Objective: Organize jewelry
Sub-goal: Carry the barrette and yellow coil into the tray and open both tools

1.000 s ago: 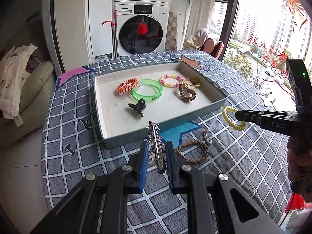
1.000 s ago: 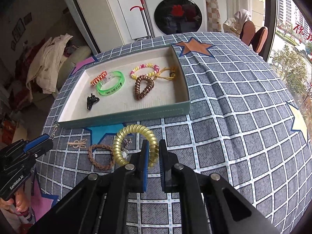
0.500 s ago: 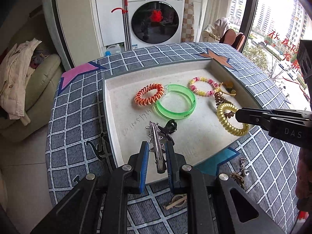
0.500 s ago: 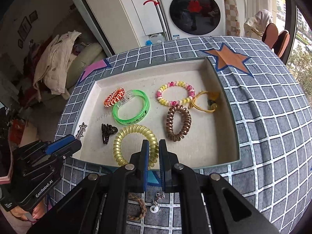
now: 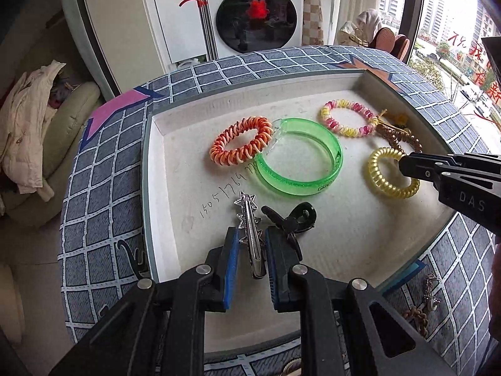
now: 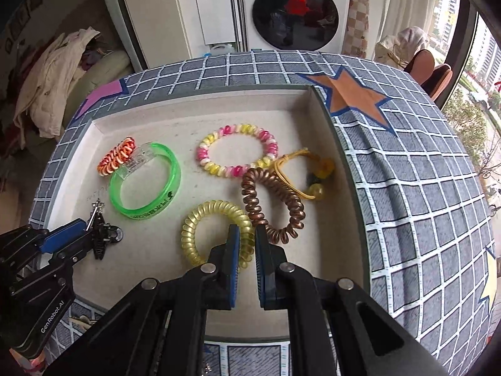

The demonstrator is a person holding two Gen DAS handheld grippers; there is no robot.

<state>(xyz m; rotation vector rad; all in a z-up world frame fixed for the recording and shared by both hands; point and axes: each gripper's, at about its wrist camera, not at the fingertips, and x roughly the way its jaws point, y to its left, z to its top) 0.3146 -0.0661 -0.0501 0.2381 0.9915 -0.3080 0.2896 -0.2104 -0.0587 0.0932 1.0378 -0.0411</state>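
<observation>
A: Jewelry tray (image 5: 150, 169), where is it, and what has changed?
B: It is a wide, shallow, pale-floored tray on the checked worktop (image 5: 103, 169). A second ago both grippers hung over the cloth in front of it; now both are above its floor.
A: What are they carrying?
B: The right gripper (image 6: 247, 235) has its fingers closed on a yellow coil hair tie (image 6: 200, 219), just beside a brown coil tie (image 6: 275, 200). The left gripper (image 5: 252, 238) has its fingers clamped on a silver spiked hair clip (image 5: 249, 219), just beside a black claw clip (image 5: 294, 216).
A: Any open room?
B: Yes, bare floor along the near wall and the left side. A green bangle (image 5: 300, 159), orange coil tie (image 5: 241, 141) and pink-yellow coil tie (image 5: 347, 117) crowd the far half.
</observation>
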